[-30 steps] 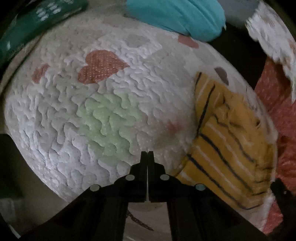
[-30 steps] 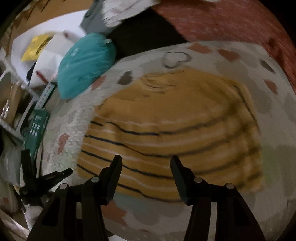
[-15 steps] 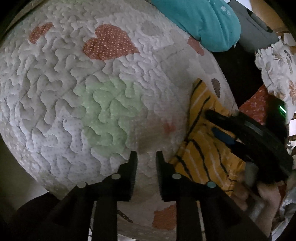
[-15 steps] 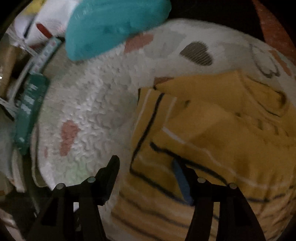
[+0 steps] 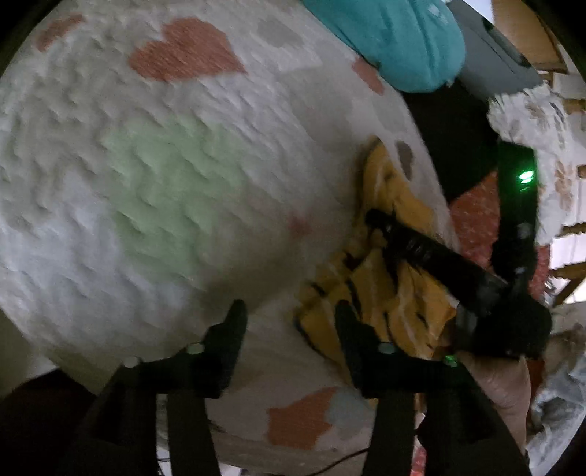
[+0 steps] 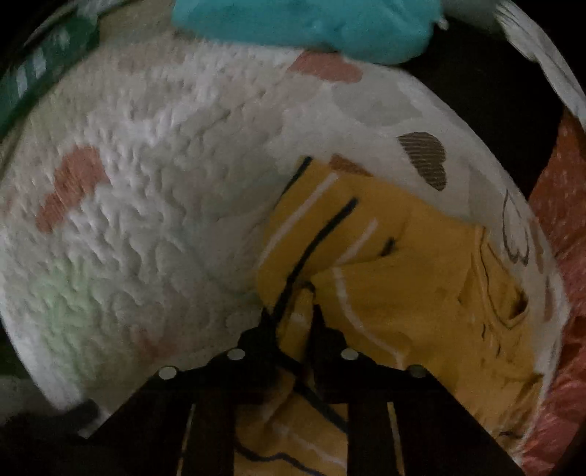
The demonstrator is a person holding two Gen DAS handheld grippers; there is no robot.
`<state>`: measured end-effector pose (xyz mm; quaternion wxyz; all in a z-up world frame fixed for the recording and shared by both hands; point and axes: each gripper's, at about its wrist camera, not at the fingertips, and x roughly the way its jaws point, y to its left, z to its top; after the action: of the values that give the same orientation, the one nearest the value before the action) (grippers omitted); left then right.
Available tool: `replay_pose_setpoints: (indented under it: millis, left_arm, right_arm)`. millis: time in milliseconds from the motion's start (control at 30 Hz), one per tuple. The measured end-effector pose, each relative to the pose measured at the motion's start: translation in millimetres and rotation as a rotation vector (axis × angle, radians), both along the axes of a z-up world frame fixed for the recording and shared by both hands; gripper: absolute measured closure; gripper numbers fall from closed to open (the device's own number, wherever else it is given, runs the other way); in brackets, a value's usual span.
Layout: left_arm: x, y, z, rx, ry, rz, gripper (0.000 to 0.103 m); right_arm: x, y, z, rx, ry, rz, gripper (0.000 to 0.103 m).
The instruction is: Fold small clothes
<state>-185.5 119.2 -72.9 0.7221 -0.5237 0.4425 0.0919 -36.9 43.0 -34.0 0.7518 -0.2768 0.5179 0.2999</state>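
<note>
While the left hand-held gripper (image 5: 289, 318) hangs spread wide over the white quilt (image 5: 164, 164), the yellow striped top (image 5: 384, 293) lies bunched at the quilt's right edge. On the right wrist view, the right hand-held gripper (image 6: 293, 318) pinches a fold of it.

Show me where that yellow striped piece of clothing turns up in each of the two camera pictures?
Left wrist view: the yellow striped garment lies at lower right, crumpled on the quilt, with the right tongs reaching onto it.
Right wrist view: the garment fills the centre and lower right, with a fold pinched in the right tongs.
Shared landmark: the teal cushion at the top edge of both.
</note>
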Motion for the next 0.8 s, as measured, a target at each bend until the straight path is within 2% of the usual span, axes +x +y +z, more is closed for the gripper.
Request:
replay_pose_setpoints:
  millis: [100, 133, 167, 200, 233, 400, 467, 500, 533, 700, 800]
  left_arm:
    - [15.0, -20.2, 0.8, -0.002, -0.006, -0.046, 0.050]
    - [19.4, -27.4, 1.8, -0.001, -0.011, -0.066, 0.055]
    - [23.4, -33.0, 3.2, -0.005, -0.021, -0.084, 0.065]
    - [28.9, -41.1, 5.2, -0.019, -0.038, -0.113, 0.093]
    - [33.9, -49.6, 8.2, -0.030, -0.055, -0.142, 0.098]
    - [49.5, -90.4, 35.1, -0.055, -0.199, -0.243, 0.097]
    - [55.8, -104.3, 41.5, -0.068, -0.237, -0.273, 0.094]
    - [57.5, -108.0, 41.9, -0.077, -0.247, -0.281, 0.088]
    - [61.0, -112.1, 41.7, -0.086, -0.250, -0.286, 0.084]
    - [73.9, -115.6, 33.0, -0.085, -0.203, -0.274, 0.083]
    - [78.2, -121.2, 25.4, -0.085, -0.169, -0.290, 0.082]
  right_arm:
    - [4.4, -19.7, 21.4, 0.076, 0.019, -0.021, 0.088]
    - [6.6, -22.0, 28.8, 0.098, 0.022, -0.027, 0.088]
    - [8.9, -30.4, 38.1, 0.129, 0.025, -0.038, 0.088]
    - [9.2, -34.5, 45.2, 0.152, 0.029, -0.050, 0.088]
    - [10.2, -42.9, 51.7, 0.178, 0.034, -0.067, 0.088]
    - [26.1, -114.4, 88.2, 0.299, 0.041, -0.176, 0.089]
    - [36.3, -159.4, 95.0, 0.319, 0.035, -0.246, 0.089]
    - [40.4, -176.8, 95.9, 0.321, 0.035, -0.276, 0.089]
    - [47.1, -198.5, 94.7, 0.322, 0.038, -0.314, 0.090]
    - [81.1, -310.5, 79.5, 0.309, 0.022, -0.543, 0.090]
    - [95.1, -354.6, 52.3, 0.244, 0.053, -0.633, 0.089]
